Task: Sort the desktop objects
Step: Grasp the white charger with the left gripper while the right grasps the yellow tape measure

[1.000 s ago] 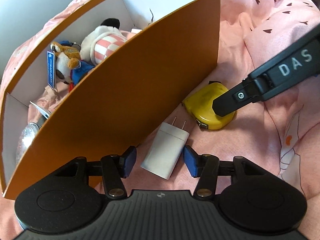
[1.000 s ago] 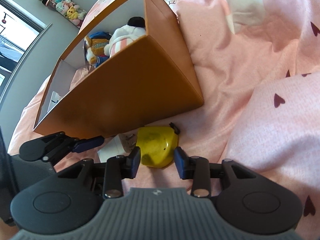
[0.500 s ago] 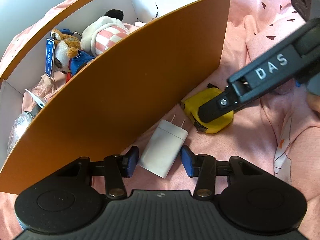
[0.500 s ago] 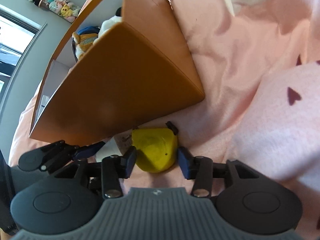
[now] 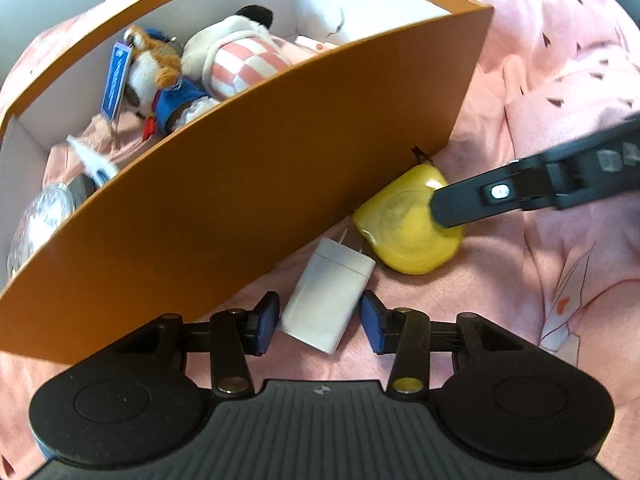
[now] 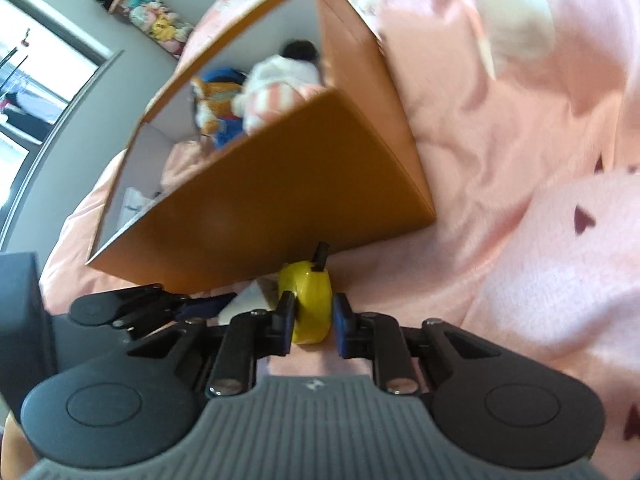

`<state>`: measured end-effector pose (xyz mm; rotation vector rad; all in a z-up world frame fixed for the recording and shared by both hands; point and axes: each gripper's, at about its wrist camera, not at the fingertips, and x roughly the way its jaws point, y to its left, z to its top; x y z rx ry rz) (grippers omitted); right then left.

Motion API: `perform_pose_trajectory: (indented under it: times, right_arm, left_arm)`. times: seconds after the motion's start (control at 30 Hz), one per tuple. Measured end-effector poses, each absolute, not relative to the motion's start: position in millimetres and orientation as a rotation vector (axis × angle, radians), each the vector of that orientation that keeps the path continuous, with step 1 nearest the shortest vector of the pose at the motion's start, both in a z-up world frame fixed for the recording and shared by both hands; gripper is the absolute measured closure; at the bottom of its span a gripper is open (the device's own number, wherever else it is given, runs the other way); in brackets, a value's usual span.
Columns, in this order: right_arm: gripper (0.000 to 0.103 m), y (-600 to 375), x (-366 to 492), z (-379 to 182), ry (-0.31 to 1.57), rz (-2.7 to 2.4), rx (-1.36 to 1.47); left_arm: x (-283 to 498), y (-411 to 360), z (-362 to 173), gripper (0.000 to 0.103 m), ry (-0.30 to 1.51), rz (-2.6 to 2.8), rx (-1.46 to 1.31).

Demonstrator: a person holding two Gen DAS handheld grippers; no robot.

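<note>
A white plug adapter [image 5: 328,298] lies on the pink bedding beside the orange box [image 5: 256,184]. My left gripper [image 5: 318,322] is open, with its blue pads on either side of the adapter's near end. A yellow tape measure [image 5: 404,228] is tipped on edge against the box wall. My right gripper [image 6: 312,322] is shut on the tape measure [image 6: 308,300]; its finger [image 5: 480,200] crosses the left wrist view. The adapter [image 6: 250,298] shows partly in the right wrist view.
The orange box [image 6: 280,204] holds two plush toys [image 5: 236,64], a blue tag [image 5: 116,76], a shiny round object [image 5: 40,216] and pink cloth. Rumpled pink bedding with dark hearts [image 6: 540,200] lies all around. A window and plush toys [image 6: 136,12] are at far left.
My right gripper closed on the tape measure and tipped it up on edge against the box. My left gripper moved closer around the adapter and narrowed slightly.
</note>
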<state>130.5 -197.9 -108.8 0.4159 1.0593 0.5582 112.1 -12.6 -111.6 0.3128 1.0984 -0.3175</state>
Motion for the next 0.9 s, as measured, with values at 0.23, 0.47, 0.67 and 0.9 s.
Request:
perform_pose_trajectory:
  times: [0.23,0.47,0.67,0.9]
  right_arm:
    - [0.082,-185,124,-82,1.01,0.53,0.187]
    - [0.082,-184,113,-98,1.053,0.58,0.111]
    - [0.072,-185,128,-123,1.136,0.593,0.206]
    - [0.061,-196,145,-150,1.229,0.59,0.388]
  left_arm:
    - [112,8,-99,0.064,1.174,-0.29,0.061]
    - [110,12,-92,0.065,1.195,-0.297,-0.028]
    - [108,24,-101,0.062,1.17,-0.242,-0.029]
    - [112,29,-111,0.053,1.175,-0.225,-0.053]
